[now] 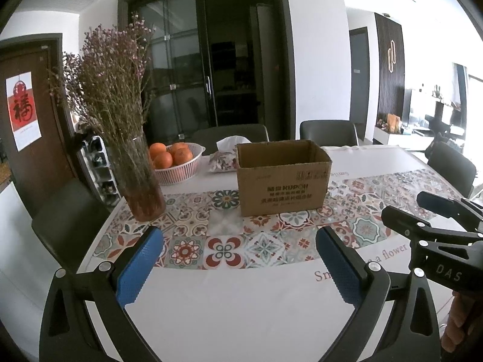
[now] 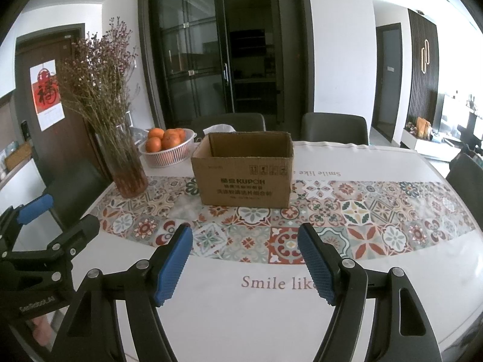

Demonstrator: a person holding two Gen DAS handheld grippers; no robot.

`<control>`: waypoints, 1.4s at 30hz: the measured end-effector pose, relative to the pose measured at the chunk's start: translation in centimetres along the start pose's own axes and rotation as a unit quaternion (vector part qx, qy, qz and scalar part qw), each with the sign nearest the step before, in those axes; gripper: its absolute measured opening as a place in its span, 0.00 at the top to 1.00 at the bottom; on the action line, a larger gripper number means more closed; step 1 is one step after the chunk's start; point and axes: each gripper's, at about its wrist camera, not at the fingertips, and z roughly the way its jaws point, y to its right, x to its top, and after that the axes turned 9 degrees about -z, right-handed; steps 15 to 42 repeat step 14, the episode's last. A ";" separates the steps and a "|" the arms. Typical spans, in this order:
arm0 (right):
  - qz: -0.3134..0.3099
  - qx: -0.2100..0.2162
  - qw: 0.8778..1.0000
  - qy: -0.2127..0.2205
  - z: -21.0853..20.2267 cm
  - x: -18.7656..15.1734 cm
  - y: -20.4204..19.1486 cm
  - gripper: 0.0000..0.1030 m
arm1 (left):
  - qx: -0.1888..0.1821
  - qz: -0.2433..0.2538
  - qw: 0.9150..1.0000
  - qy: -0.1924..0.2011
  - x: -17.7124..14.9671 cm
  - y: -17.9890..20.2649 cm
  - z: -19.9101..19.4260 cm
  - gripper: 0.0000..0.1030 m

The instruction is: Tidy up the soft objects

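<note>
Evidently both hands are hovering, the left gripper [image 1: 240, 267] and right gripper [image 2: 245, 264] gaping wide and empty, facing the open box [image 2: 244, 170] waiting for soft things.

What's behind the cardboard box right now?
A floral tissue pack with a white tissue sticking up lies behind the cardboard box, beside the basket of oranges. The box covers part of the pack.
</note>
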 end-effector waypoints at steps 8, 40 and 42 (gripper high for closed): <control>0.001 -0.001 1.000 0.001 0.1 0.0 0.2 0.29 | 0.001 0.002 1.000 0.001 0.0 0.1 0.0 0.00; 0.000 -0.002 1.000 0.001 0.1 0.0 0.3 0.29 | 0.001 0.002 1.000 -0.001 -0.1 0.2 0.1 0.00; 0.000 -0.002 1.000 0.001 0.1 0.0 0.3 0.29 | 0.001 0.002 1.000 -0.001 -0.1 0.2 0.1 0.00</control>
